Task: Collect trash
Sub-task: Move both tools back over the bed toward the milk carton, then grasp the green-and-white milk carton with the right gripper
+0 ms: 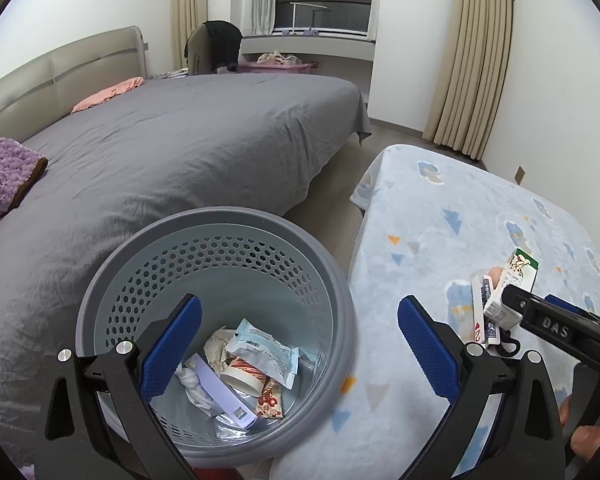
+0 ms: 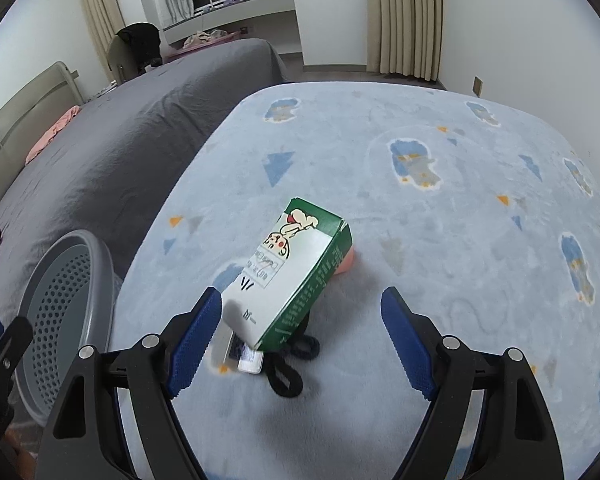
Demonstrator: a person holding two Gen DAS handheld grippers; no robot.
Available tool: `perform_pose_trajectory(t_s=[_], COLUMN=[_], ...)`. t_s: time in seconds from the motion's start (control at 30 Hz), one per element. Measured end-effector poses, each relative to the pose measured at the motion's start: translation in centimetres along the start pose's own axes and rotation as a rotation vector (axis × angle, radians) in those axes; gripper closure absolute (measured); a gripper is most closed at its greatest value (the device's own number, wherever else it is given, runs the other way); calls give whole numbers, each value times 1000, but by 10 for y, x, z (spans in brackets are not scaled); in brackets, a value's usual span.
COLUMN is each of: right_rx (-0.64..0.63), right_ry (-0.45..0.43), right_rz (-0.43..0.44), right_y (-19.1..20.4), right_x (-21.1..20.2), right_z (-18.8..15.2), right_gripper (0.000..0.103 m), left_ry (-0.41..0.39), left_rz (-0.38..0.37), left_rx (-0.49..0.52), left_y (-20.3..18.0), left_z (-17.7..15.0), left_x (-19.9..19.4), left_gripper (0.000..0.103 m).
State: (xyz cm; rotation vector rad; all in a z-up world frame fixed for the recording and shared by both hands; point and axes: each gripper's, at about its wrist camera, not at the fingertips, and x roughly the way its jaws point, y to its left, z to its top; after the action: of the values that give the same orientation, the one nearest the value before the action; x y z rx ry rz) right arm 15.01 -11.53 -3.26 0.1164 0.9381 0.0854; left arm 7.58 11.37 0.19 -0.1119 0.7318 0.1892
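Note:
A grey perforated trash bin (image 1: 332, 280) stands between the bed and a low table; it holds wrappers, a paper cup and crumpled paper (image 1: 240, 372). My left gripper (image 1: 300, 352) is open and empty above the bin's right rim. A green and white carton (image 2: 288, 276) lies tilted on the table's blue blanket, on top of small cards (image 2: 244, 354) and a black hair tie (image 2: 290, 372). My right gripper (image 2: 300, 348) is open and empty, just in front of the carton's near end. The carton also shows in the left wrist view (image 1: 512, 280).
The low table (image 2: 420, 220) is covered by a light blue patterned blanket. A grey bed (image 1: 180, 152) lies left of the bin, with a purple cushion (image 1: 4, 176). A pink object (image 2: 346, 260) sits behind the carton. The bin's rim also shows at the right wrist view's left (image 2: 100, 252).

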Motion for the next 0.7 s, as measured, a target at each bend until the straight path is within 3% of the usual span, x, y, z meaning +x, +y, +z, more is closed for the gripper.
perform_pose_trajectory(t_s=[0.37, 0.5, 0.7], right_rx=[-35, -49, -45], right_ry=[19, 18, 6], right_rz=[-26, 3, 45], right_y=[18, 19, 13], right_x=[17, 13, -2], right_z=[6, 4, 1], right_gripper=[26, 47, 58], left_ry=[21, 19, 21], left_rz=[2, -5, -15], left_rx=[17, 15, 19], left_y=[-3, -2, -5], left_z=[-2, -3, -4], left_x=[4, 2, 1], left_gripper=[6, 6, 6])
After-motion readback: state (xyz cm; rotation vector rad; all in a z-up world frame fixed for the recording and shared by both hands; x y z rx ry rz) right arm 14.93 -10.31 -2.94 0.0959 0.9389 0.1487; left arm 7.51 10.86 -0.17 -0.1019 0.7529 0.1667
